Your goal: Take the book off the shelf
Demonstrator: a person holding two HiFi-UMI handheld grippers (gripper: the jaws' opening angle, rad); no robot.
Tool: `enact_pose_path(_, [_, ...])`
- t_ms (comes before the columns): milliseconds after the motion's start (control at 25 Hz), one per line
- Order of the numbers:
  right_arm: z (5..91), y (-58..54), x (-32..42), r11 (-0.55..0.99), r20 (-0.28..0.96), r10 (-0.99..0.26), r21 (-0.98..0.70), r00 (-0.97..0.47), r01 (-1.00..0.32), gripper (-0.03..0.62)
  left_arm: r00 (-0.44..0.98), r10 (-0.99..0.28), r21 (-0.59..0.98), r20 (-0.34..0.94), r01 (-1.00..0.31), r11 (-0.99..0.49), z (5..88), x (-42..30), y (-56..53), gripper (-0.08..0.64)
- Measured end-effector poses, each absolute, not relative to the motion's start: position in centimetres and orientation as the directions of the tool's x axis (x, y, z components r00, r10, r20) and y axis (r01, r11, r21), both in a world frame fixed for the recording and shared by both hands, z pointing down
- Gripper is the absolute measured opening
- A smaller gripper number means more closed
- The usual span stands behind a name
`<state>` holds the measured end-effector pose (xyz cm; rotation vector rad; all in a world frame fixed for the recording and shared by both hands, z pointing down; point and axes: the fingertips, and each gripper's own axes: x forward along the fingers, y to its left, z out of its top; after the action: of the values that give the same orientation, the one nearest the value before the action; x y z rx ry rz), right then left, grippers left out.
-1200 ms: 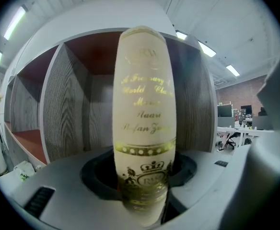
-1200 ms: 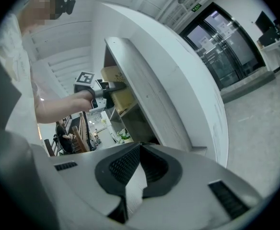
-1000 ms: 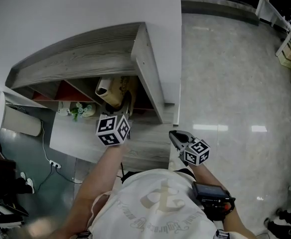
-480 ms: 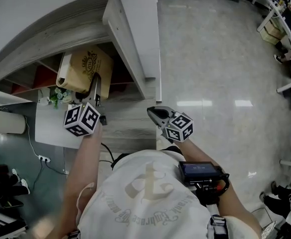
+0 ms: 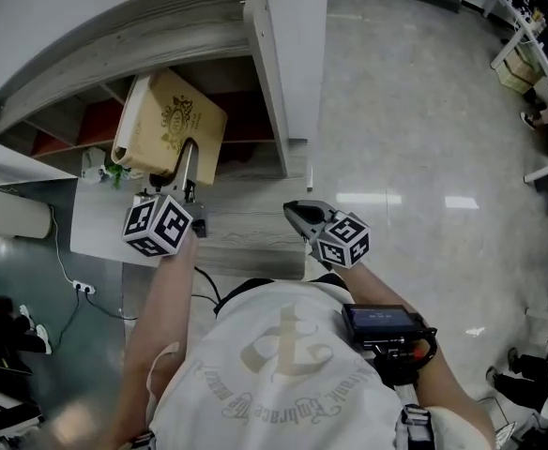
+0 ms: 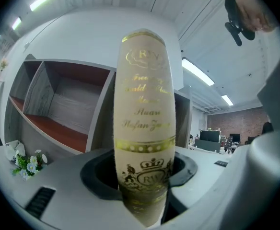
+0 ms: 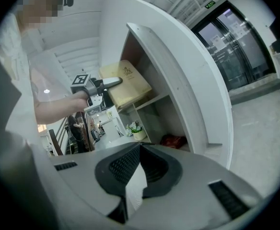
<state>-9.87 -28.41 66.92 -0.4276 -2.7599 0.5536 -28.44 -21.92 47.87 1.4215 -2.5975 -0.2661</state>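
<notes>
A beige book with gold print is out in front of the grey wooden shelf, tilted, and my left gripper is shut on its lower edge. In the left gripper view the book's spine stands upright between the jaws, with the shelf's empty compartments behind it. My right gripper hovers over the wooden top to the right, shut with nothing in it. The right gripper view shows its own closed tips, and further off the book held beside the shelf by the left gripper.
A small pot of flowers stands on a white ledge left of the book. A red thing lies in a lower compartment. A low wooden surface lies under both grippers. Polished floor spreads to the right, with desks at its far edge.
The left gripper has drawn the book out of the shelf compartment; it now shows whole in front of the shelf. The right gripper has kept its place and stayed shut.
</notes>
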Motion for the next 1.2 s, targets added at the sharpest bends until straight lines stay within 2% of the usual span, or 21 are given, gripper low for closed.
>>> enact_pose_path(1200, [62.9, -19.4, -7.7, 0.919, 0.262, 0.294, -0.341, -0.919, 0.197, 0.005, -0.480, -0.871, 0.321, 0.103, -0.813, 0.485, 51.3, -23.3, -6.7, 0.225])
